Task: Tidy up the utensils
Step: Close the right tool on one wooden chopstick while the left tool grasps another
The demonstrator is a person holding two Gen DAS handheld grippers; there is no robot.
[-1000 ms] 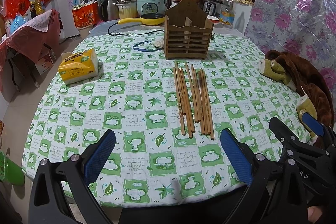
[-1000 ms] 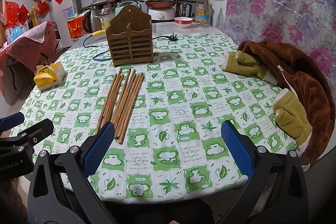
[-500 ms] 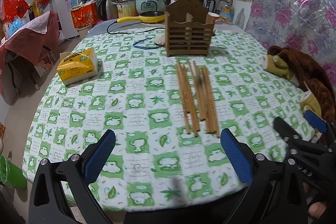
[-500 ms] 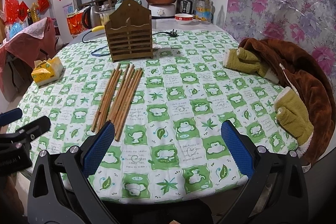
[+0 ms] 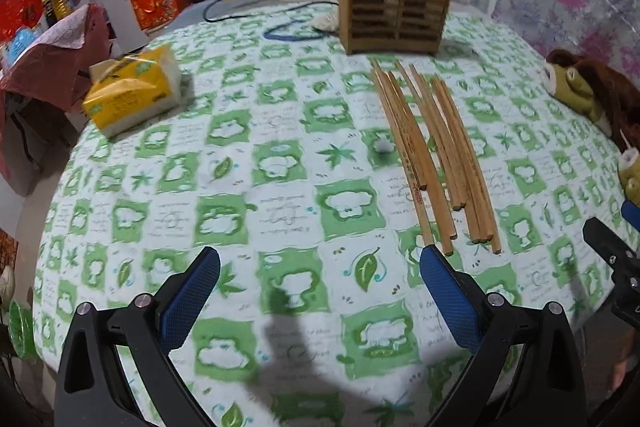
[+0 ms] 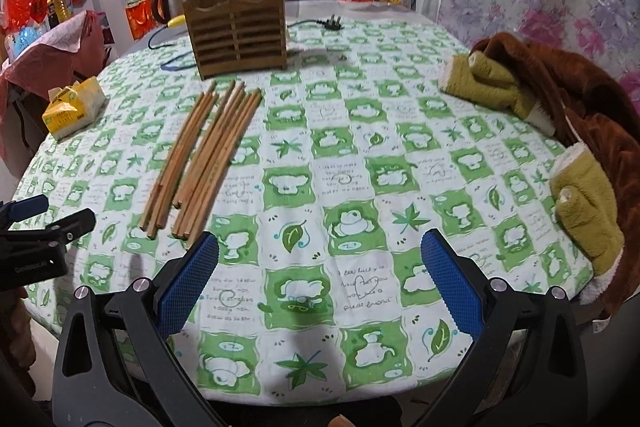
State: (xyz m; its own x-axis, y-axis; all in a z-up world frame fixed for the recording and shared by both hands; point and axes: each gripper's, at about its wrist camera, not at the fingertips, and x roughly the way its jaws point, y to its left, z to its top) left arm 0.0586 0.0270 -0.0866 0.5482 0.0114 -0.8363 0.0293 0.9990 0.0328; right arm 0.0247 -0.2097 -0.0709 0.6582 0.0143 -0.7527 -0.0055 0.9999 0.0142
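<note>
1. Two tools are in view. The left tool (image 5: pixel 320 267) and the right tool (image 6: pixel 320 251) both hang over the near edge of the desk (image 6: pixel 360 155) with their blue-padded fingers spread wide and nothing between them.
2. The chopsticks (image 5: pixel 432 151) lie flat on the desk in one loose bundle of about ten; the exact count cannot be told where they overlap. In the right wrist view they (image 6: pixel 204 155) split into two clusters, a left one of three or four and a larger right one.
3. Their thin ends point toward one wooden holder (image 5: pixel 394 1), which stands upright just beyond them. No chopstick shows in the holder (image 6: pixel 240 27).
4. The near ends of the chopsticks stop just ahead of the left tool's right finger (image 5: pixel 448 291), and just beside the right tool's left finger (image 6: pixel 188 279).
5. One yellow tissue pack (image 5: pixel 136 91) lies near the left edge, well apart from the chopsticks.
6. One brown coat (image 6: pixel 580 131) with olive cuffs is heaped along the right edge.
7. Bare cloth lies between the tissue pack and the chopsticks, and again between the chopsticks and the coat.
8. Behind the holder, a blue cord (image 5: pixel 292 33) and a plug (image 6: pixel 332 23) rest on the far part of the desk.
</note>
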